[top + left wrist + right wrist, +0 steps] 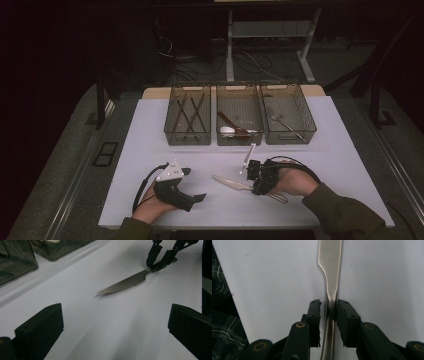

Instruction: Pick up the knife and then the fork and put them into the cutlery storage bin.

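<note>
A steel table knife (235, 184) lies flat on the white table, its serrated blade (125, 283) pointing toward my left gripper. My right gripper (256, 184) reaches down over the knife where blade meets handle. In the right gripper view its jaws (329, 305) straddle the knife's narrow neck (331, 293); the right pad lies against the metal and a thin gap shows at the left pad. My left gripper (196, 184) rests at the front left, a hand's width from the blade tip, with its jaws (115, 312) wide open on bare table.
Three clear bins stand in a row at the back: the left bin (187, 136) holds chopsticks, the middle bin (239, 139) spoons, the right bin (290, 137) a fork. A slim pale utensil (248, 156) lies just in front of the middle bin. A plaid sleeve (222, 322) edges the table.
</note>
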